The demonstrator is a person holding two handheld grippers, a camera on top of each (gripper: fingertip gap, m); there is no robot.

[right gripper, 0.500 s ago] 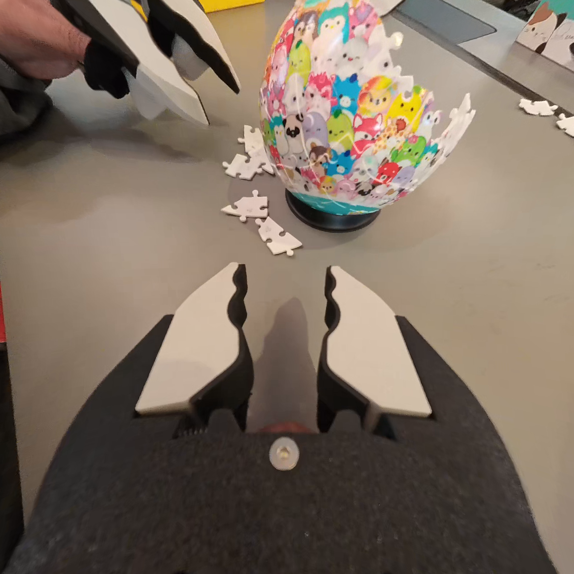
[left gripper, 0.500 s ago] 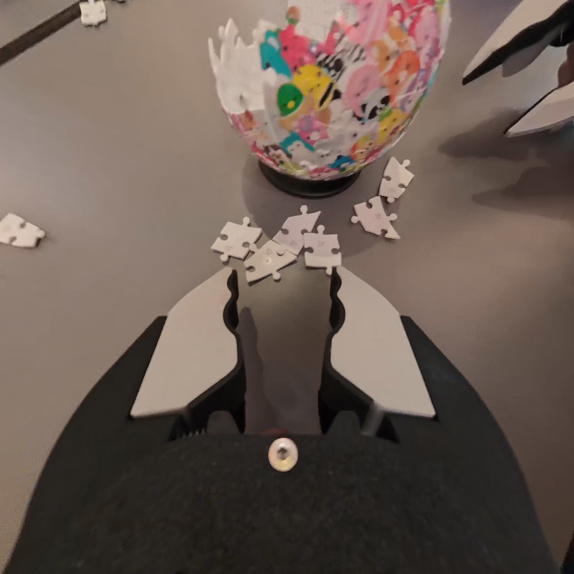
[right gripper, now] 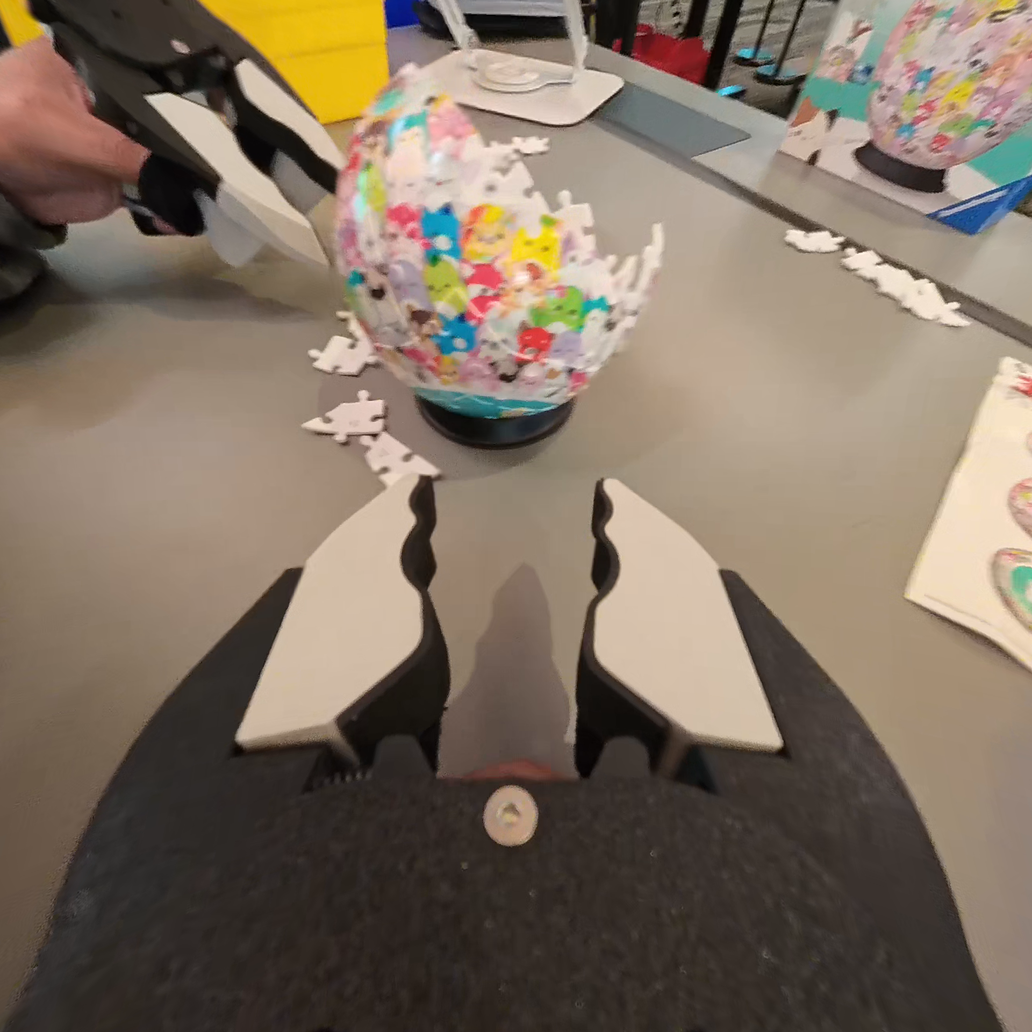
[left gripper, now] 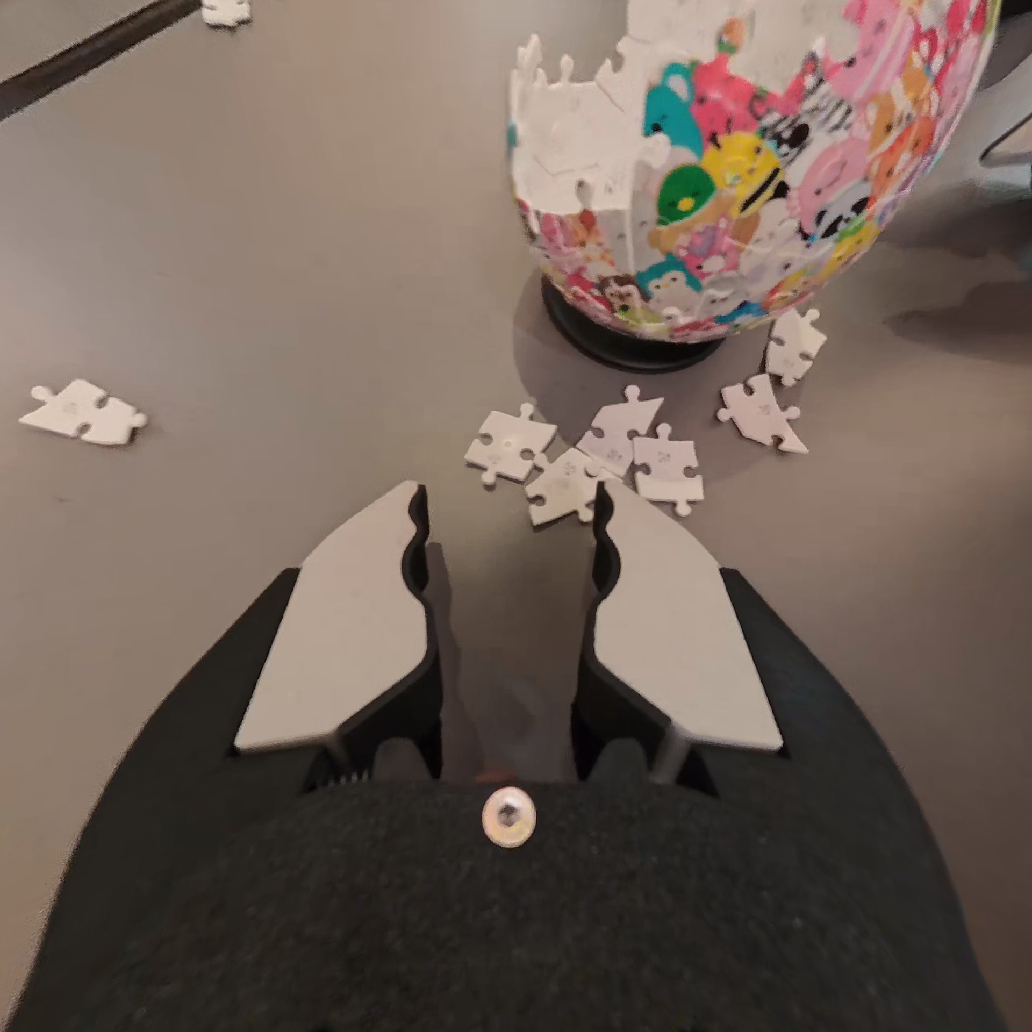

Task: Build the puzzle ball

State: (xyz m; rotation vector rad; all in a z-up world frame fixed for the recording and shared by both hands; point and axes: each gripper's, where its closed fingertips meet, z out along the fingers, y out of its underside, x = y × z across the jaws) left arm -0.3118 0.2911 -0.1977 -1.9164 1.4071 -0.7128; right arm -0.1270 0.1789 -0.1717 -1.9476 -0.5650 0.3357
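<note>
1. The left gripper (left gripper: 508,491) hangs low over the grey table (left gripper: 251,251), jaws spread wide with nothing between them; only bare tabletop shows in the gap.
2. Its right fingertip (left gripper: 606,502) overlaps the edge of a cluster of loose puzzle pieces (left gripper: 581,458), all white side up, just ahead of the tips.
3. Two more white pieces (left gripper: 762,410) lie to the right of that cluster, one of them touching the black stand (left gripper: 625,346).
4. On that stand sits the puzzle ball (left gripper: 754,184), part-built: a colourful shell of cartoon creatures, its jagged open rim showing the white inside.
5. A lone white piece (left gripper: 84,410) lies well off to the left.
6. The right gripper (right gripper: 511,491) is also spread wide and empty, pointing at the ball (right gripper: 486,268) from the other side; a white piece (right gripper: 399,455) lies just by its left fingertip.
7. In that view, a person's hand (right gripper: 50,139) holds the left gripper (right gripper: 290,190) close beside the ball's upper left.
8. Farther out: a row of white pieces (right gripper: 888,279) on the right, a printed leaflet (right gripper: 983,530), the puzzle box (right gripper: 916,95), and a yellow bin (right gripper: 324,56).
</note>
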